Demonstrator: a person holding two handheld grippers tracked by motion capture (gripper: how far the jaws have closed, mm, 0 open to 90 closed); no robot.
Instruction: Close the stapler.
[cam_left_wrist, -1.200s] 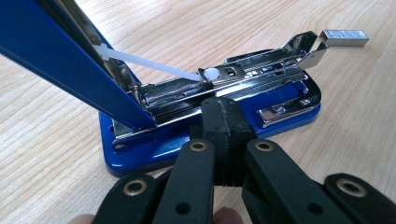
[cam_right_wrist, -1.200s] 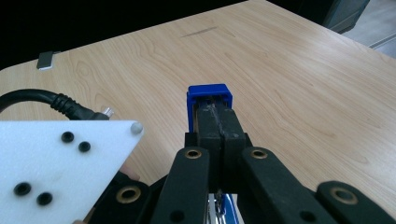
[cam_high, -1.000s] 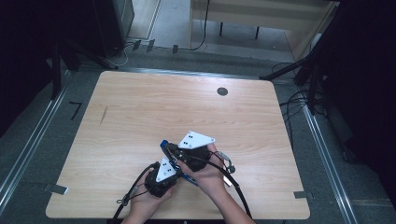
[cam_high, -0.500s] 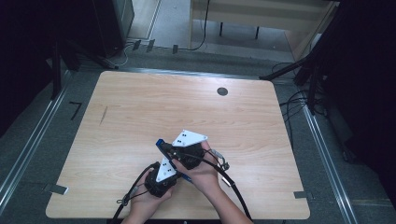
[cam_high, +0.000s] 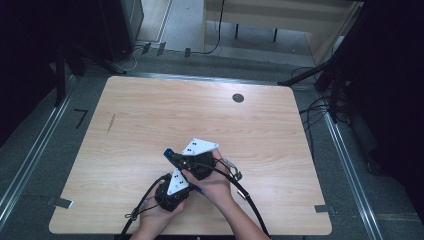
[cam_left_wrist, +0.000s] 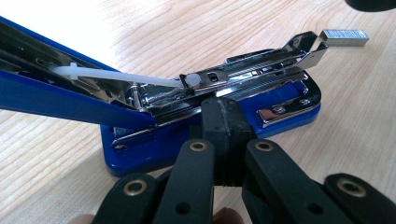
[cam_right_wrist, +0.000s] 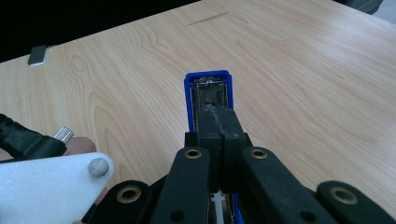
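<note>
Currently, a blue stapler (cam_left_wrist: 210, 126) sits at the lower centre of the wooden table (cam_high: 150, 125) in the high view, opened up for what looks like reloading. Left gripper (cam_left_wrist: 226, 116): jaws together, tips pressed against the side of the stapler's chrome magazine (cam_left_wrist: 252, 77) near the base, probably to pin the body down so it cannot slide. Nothing is caught between the pads.

Right gripper (cam_right_wrist: 217, 123): jaws likewise together, tips resting inside the blue top cover (cam_right_wrist: 208, 81), which is swung up and back. In the left gripper view that cover (cam_left_wrist: 56, 88) crosses the upper left, with the white pusher rod (cam_left_wrist: 116, 77) trailing from it to the magazine. Judged purpose: prop the lid open and keep the channel exposed.

Contents: the magazine channel appears empty, though its far end is not clear enough to be sure. A strip of staples (cam_left_wrist: 344, 37) lies on the table at the upper right, just beyond the magazine's front, not touching it.
</note>
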